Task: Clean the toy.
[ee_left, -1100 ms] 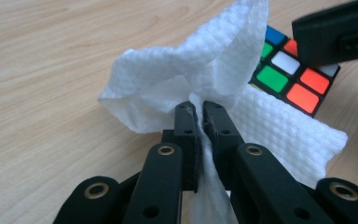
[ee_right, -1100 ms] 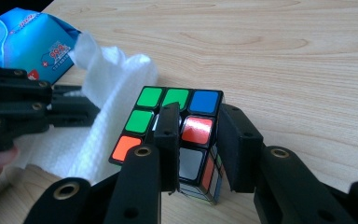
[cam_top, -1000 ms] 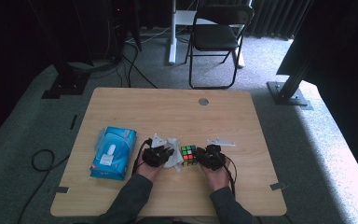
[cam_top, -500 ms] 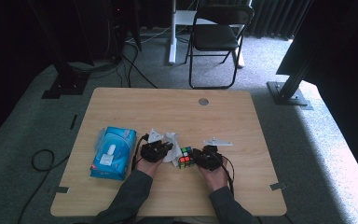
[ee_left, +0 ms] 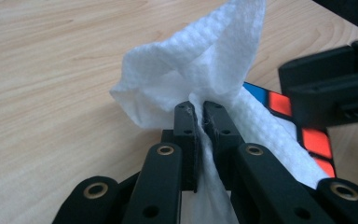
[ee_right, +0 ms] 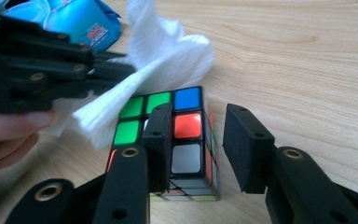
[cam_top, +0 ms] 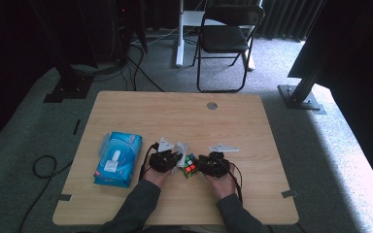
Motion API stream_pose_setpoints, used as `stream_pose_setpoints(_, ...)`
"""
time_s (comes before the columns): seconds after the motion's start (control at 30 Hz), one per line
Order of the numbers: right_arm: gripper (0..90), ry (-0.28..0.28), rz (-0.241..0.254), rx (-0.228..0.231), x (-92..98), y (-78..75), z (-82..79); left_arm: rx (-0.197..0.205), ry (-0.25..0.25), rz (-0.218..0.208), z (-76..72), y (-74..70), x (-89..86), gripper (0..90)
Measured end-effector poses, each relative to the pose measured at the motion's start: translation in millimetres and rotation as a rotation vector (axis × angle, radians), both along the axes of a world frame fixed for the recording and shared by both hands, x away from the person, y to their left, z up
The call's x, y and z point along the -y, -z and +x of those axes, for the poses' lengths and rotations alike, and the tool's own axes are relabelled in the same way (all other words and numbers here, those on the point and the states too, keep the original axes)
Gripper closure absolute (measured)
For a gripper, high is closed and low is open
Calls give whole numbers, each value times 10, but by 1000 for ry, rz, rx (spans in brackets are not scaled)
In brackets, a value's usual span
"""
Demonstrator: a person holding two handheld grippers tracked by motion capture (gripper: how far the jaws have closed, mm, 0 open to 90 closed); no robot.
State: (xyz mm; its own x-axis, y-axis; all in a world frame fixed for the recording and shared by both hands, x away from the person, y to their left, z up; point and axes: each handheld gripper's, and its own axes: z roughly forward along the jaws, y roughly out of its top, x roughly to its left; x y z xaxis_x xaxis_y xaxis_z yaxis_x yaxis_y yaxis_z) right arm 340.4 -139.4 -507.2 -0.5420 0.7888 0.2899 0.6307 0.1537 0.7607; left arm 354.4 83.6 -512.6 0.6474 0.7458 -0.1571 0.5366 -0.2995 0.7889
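Observation:
A colour-tiled puzzle cube (cam_top: pixel 190 165) stands on the wooden table (cam_top: pixel 175 116) between my two hands. My left gripper (ee_left: pixel 199 109) is shut on a white tissue (ee_left: pixel 200 60), which drapes over the cube's (ee_left: pixel 314 140) left side. In the right gripper view, my right gripper (ee_right: pixel 199 114) is open. Its left jaw lies across the cube's (ee_right: pixel 186 126) top face and its right jaw stands just off the cube's right edge. The tissue (ee_right: pixel 168 51) covers the cube's far left corner. In the high view, the left gripper (cam_top: pixel 175 160) and right gripper (cam_top: pixel 203 165) flank the cube closely.
A blue pack of wipes (cam_top: pixel 118 158) lies at the table's left, close to my left hand. A round cable hole (cam_top: pixel 212 105) sits near the far edge. A folding chair (cam_top: pixel 226 39) stands beyond the table.
My right gripper and the cube have shifted a little left toward the left gripper. The tissue now lies against the cube.

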Motion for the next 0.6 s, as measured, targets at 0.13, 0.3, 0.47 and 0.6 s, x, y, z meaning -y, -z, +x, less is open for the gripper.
stream_pose_setpoints(0.13,621,32,-16,6,-10,-14,1,-6,3,-12,-73,22,9,849)
stream_pose_setpoints(0.3,619,76,-31,8,12,-27,6,-18,20,-24,-170,29,58,851)
stream_pose_setpoints(0.47,622,116,-34,7,53,-27,16,-16,52,-33,-252,38,128,851)
stream_pose_setpoints(0.6,624,126,-33,4,69,-30,17,-15,51,-44,-261,47,143,849)
